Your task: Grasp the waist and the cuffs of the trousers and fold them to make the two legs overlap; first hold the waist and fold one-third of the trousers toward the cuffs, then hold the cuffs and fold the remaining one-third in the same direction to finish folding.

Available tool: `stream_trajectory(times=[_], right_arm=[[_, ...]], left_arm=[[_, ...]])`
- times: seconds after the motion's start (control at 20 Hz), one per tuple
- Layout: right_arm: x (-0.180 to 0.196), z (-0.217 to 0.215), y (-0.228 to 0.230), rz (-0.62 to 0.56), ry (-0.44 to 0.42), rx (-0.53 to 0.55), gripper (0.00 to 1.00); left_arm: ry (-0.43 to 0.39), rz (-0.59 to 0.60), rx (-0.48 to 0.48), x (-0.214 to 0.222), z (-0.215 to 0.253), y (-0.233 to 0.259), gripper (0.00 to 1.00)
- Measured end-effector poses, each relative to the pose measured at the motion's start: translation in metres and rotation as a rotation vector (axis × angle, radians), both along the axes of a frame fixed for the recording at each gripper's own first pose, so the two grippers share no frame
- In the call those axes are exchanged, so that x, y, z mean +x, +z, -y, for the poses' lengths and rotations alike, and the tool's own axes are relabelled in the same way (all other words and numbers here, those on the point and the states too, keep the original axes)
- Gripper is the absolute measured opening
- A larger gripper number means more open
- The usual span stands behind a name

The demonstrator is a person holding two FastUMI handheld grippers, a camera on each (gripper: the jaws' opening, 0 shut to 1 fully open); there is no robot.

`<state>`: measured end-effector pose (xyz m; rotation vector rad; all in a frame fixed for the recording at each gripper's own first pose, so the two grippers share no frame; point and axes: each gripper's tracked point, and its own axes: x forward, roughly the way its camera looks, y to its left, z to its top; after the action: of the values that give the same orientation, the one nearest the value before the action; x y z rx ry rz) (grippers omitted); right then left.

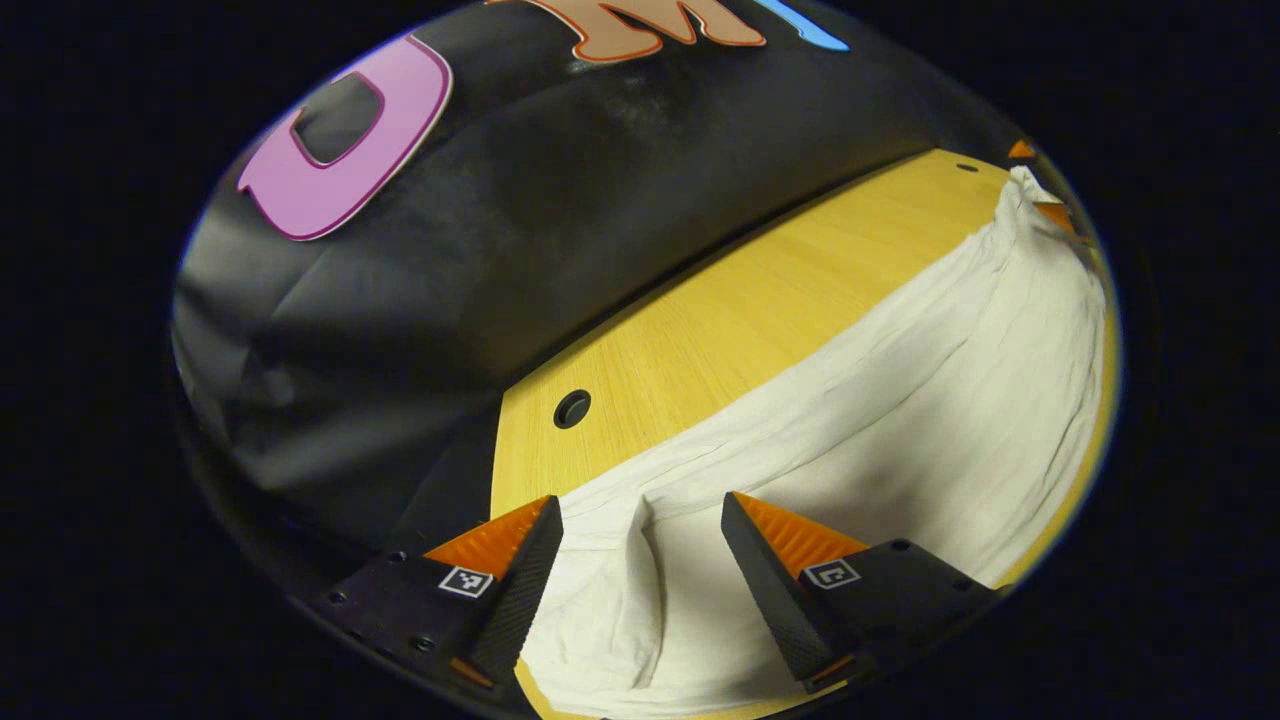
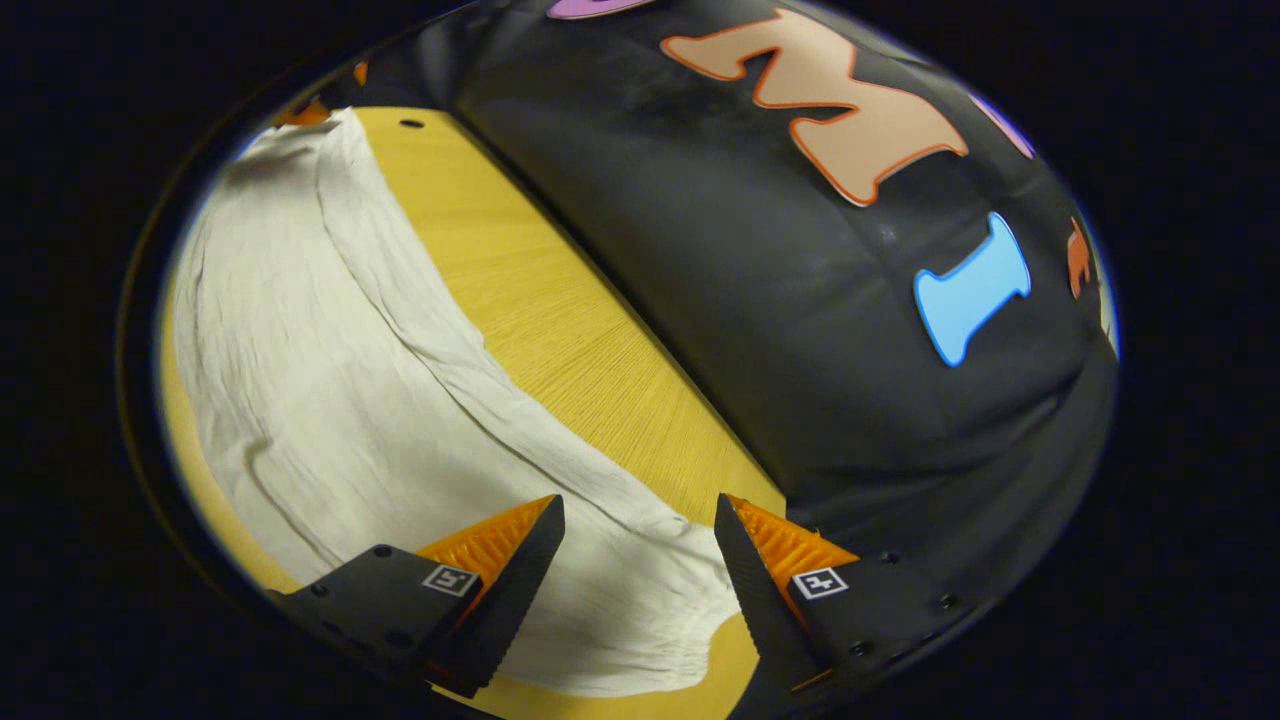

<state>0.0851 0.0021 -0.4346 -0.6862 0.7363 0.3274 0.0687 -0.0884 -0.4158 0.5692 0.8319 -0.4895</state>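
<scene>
One pair of trousers (image 1: 900, 400), one table (image 1: 720, 320), two holes (image 1: 572, 409).

Your right tongs (image 2: 638, 560) stand spread wide, with one end of the pale trousers (image 2: 330, 400) lying flat on the counter (image 2: 560, 330) between the two fingers (image 2: 520, 580). Neither finger presses the cloth. The trousers stretch away to the far left, creased along their length, with bare wood along their right side.

A yellow wood-grain table (image 1: 740, 320) stands against the black cloth wall (image 1: 520, 230). It has a small round hole (image 1: 572, 409), perhaps a cable port.
</scene>
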Motion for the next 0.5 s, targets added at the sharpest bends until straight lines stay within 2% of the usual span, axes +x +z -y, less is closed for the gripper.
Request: stream_trajectory(times=[0.15,0.25,0.35,0.5], right_arm=[[-0.015,0.016,0.017,0.010,-0.143,0.118,0.98],[-0.025,0.032,0.019,0.002,-0.241,0.179,1.00],[-0.034,0.050,0.027,0.009,-0.323,0.232,0.98],[-0.046,0.075,0.029,0.008,-0.440,0.307,0.98]], left_arm=[[0.044,0.007,-0.093,-0.018,0.014,0.024,0.96],[0.082,0.054,-0.180,-0.022,0.030,0.045,0.96],[0.096,0.093,-0.246,-0.030,0.043,0.065,0.96],[0.104,0.041,-0.306,-0.059,0.062,0.074,0.96]])
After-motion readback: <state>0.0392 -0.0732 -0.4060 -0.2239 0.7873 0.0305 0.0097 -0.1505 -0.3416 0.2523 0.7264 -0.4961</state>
